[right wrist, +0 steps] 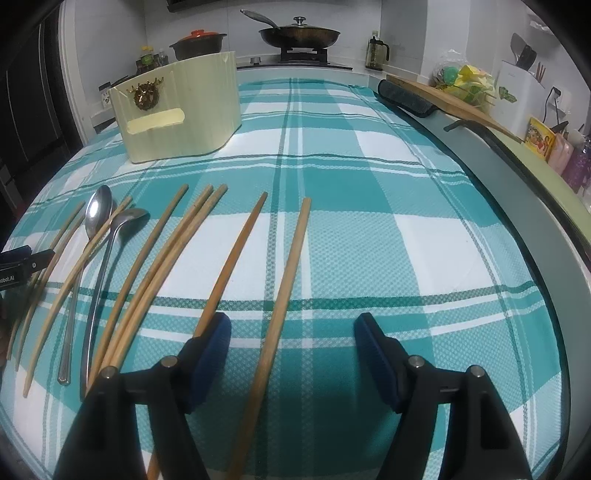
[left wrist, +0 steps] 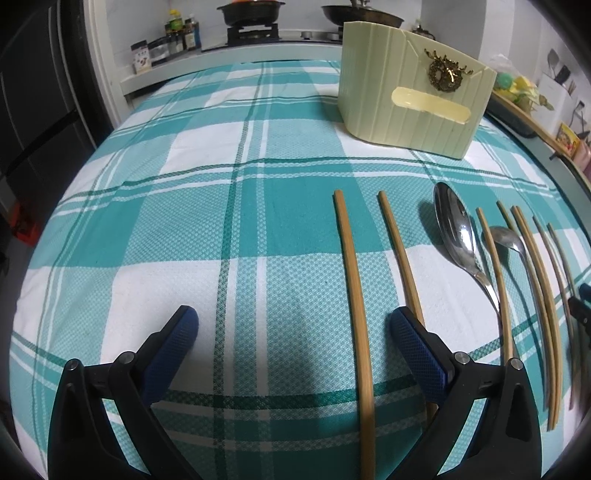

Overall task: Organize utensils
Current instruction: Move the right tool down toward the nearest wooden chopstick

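Note:
Several wooden chopsticks and two metal spoons lie side by side on a teal-and-white checked cloth (left wrist: pixel 184 184). A pale green utensil holder (left wrist: pixel 413 88) stands at the back; it also shows in the right wrist view (right wrist: pixel 181 107). My left gripper (left wrist: pixel 293 321) is open and empty, low over the cloth, with one chopstick (left wrist: pixel 356 295) between its fingers. The large spoon (left wrist: pixel 456 232) and small spoon (left wrist: pixel 511 240) lie to its right. My right gripper (right wrist: pixel 291 328) is open and empty, with a chopstick (right wrist: pixel 284 291) between its fingers and another (right wrist: pixel 231 266) by its left finger. The spoons (right wrist: pixel 96 218) lie at its left.
A stove with pans (right wrist: pixel 299 35) and bottles (left wrist: pixel 181 33) stands behind the table. A wooden board (right wrist: pixel 454 99), dark cloth roll (right wrist: pixel 404 98) and a bag (right wrist: pixel 465 83) line the right counter. The table's right edge (right wrist: pixel 535 206) curves close by. The left gripper's body (right wrist: pixel 22 264) shows at the left edge.

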A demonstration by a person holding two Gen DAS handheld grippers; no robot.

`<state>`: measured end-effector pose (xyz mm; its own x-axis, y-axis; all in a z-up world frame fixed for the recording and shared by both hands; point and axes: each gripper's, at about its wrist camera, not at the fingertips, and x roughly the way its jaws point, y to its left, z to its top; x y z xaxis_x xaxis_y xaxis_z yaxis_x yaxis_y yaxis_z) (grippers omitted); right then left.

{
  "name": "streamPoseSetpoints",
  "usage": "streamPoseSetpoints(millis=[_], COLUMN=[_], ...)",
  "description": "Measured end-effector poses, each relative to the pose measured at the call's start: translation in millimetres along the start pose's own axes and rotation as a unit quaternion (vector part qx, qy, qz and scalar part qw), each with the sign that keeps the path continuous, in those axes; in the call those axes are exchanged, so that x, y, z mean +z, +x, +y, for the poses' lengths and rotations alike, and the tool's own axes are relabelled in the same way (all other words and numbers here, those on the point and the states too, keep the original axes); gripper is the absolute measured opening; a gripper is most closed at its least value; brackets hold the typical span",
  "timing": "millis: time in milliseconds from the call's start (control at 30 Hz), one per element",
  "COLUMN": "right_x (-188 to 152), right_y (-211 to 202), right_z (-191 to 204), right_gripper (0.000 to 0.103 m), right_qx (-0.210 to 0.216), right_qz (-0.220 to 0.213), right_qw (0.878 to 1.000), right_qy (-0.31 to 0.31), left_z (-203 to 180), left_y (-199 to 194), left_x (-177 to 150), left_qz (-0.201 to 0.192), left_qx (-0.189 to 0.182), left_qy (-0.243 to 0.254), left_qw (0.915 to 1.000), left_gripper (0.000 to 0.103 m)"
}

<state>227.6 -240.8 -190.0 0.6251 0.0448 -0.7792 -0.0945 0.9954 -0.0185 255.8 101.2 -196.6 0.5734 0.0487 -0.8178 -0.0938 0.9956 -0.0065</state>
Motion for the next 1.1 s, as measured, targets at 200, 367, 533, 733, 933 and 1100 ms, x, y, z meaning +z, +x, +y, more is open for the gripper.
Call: streamPoseSetpoints(millis=[200, 367, 533, 733, 933, 1100], right_x=[-2.1, -5.2, -5.8, -5.5, -5.2, -4.1], right_y=[-1.5, -3.6, -4.2, -4.2, -4.2, -4.0], right_z=[0.1, -0.6, -1.5, -0.9, -0.6, -0.3], right_gripper=[0.072, 0.072, 0.073, 0.073, 0.073, 0.073], right_qx=[-0.003, -0.003, -0.002, -0.003, -0.003, -0.003], right_qz=[0.001, -0.01, -0.011, -0.012, -0.012, -0.011], right_qw=[1.0, 1.0, 1.0, 1.0, 1.0, 1.0], right_qy=[0.002, 0.002, 0.001, 0.001, 0.002, 0.002], left_z=[0.3, 0.2, 0.0, -0.1, 0.6, -0.1], left_y=[-0.1, -0.6, -0.5, 0.2, 1.1, 1.5], left_x=[-0.2, -0.7, -0.3, 0.0, 2.0, 3.4], left_qz=[-0.001, -0.001, -0.001, 0.002, 0.005, 0.01], left_qx=[0.001, 0.001, 0.002, 0.001, -0.006, -0.004], left_qy=[-0.002, -0.002, -0.002, 0.002, 0.01, 0.01], left_qw=[1.0, 1.0, 1.0, 1.0, 0.9999, 0.9999], left_gripper=[0.103, 0.103, 0.103, 0.103, 0.103, 0.103])
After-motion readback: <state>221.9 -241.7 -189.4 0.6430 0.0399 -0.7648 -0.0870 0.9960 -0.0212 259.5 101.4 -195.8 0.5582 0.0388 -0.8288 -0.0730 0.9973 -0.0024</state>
